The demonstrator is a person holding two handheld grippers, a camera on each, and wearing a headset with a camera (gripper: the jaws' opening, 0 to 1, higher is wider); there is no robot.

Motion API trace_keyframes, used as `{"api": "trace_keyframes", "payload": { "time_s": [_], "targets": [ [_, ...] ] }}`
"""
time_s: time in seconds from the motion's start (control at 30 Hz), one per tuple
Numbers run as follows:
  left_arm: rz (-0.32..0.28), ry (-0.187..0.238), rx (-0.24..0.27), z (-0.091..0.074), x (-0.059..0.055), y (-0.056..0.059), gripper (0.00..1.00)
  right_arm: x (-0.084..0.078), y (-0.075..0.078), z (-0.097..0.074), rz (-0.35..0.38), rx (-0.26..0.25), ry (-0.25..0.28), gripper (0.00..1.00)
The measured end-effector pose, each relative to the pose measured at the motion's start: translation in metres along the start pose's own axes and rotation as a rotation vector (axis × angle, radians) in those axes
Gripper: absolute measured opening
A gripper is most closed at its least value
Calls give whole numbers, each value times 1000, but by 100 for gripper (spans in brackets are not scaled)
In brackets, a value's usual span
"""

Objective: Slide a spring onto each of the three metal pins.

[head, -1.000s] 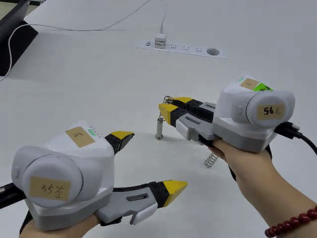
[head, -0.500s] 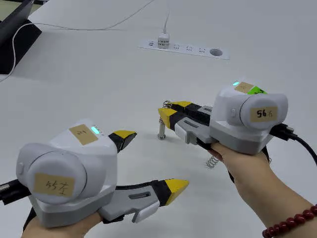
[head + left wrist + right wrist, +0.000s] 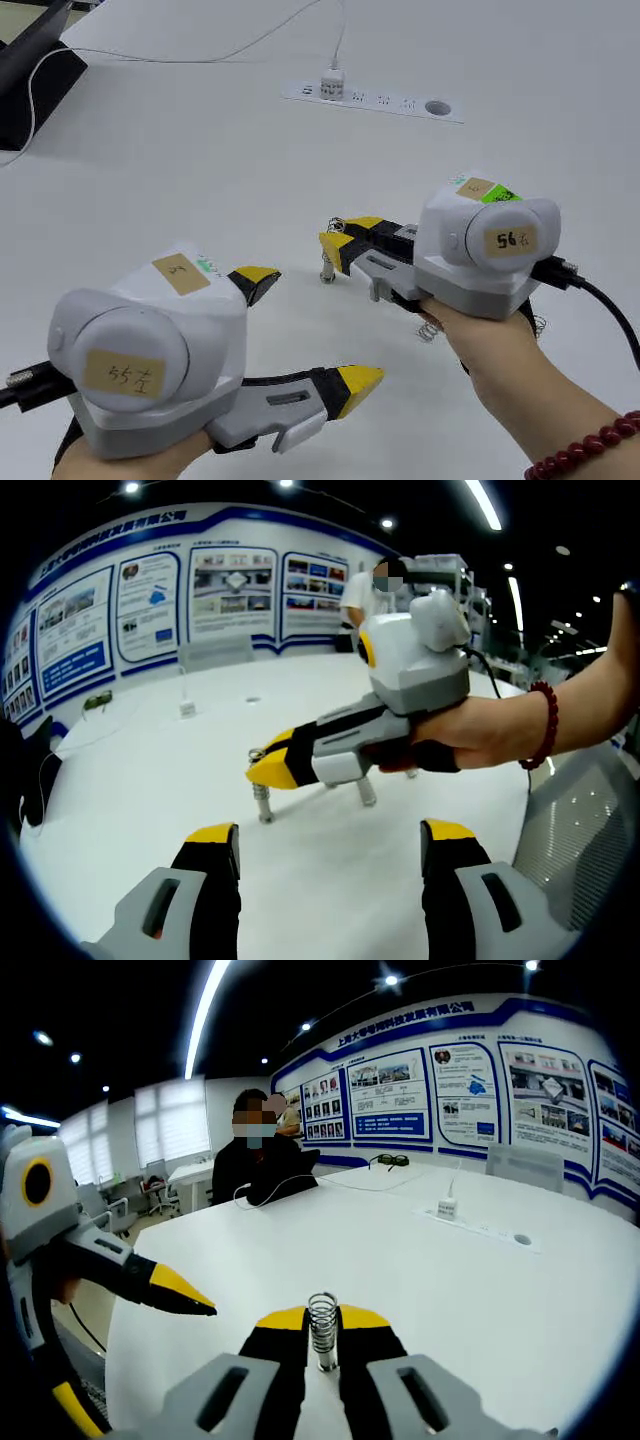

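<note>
The left gripper [image 3: 308, 327] and right gripper [image 3: 341, 233]: white-grey housings, black jaws tipped yellow, tan handwritten labels [image 3: 124, 374]; the right's reads 56. Black cable [image 3: 603, 302], red bead bracelet [image 3: 587, 451].

The white-and-grey, yellow-tipped left claw [image 3: 315, 326] sits at seven o'clock in the head view, jaws spread wide, aimed toward two o'clock. The matching right claw [image 3: 336, 236], at three o'clock, points toward nine, jaws pinched on a small metal coil spring [image 3: 321, 1320].

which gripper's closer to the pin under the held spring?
Right. The right gripper sits directly over the upright silver metal pin, its fingers shut on a small coiled steel spring. The left gripper hangs open, nearer the person, apart from it.
</note>
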State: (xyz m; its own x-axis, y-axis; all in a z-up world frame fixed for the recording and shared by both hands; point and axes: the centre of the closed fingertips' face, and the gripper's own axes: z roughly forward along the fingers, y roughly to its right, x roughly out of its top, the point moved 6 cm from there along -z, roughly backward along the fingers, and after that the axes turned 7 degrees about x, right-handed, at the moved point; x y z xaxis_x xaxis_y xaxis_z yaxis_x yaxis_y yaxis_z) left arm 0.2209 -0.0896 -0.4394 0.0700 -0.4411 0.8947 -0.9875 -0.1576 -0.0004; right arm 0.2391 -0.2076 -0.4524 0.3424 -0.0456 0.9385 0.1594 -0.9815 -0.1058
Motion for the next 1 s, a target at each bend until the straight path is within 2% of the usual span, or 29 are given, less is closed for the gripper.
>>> {"api": "trace_keyframes", "payload": {
  "time_s": [0.43, 1.0],
  "targets": [
    [2, -4, -2, 0, -1, 0, 75, -12, 0, 6, 23, 2, -46, 12],
    [4, -7, 2, -1, -1, -1, 74, -27, -2, 10, 5, -6, -107, 12]
  ]
}}
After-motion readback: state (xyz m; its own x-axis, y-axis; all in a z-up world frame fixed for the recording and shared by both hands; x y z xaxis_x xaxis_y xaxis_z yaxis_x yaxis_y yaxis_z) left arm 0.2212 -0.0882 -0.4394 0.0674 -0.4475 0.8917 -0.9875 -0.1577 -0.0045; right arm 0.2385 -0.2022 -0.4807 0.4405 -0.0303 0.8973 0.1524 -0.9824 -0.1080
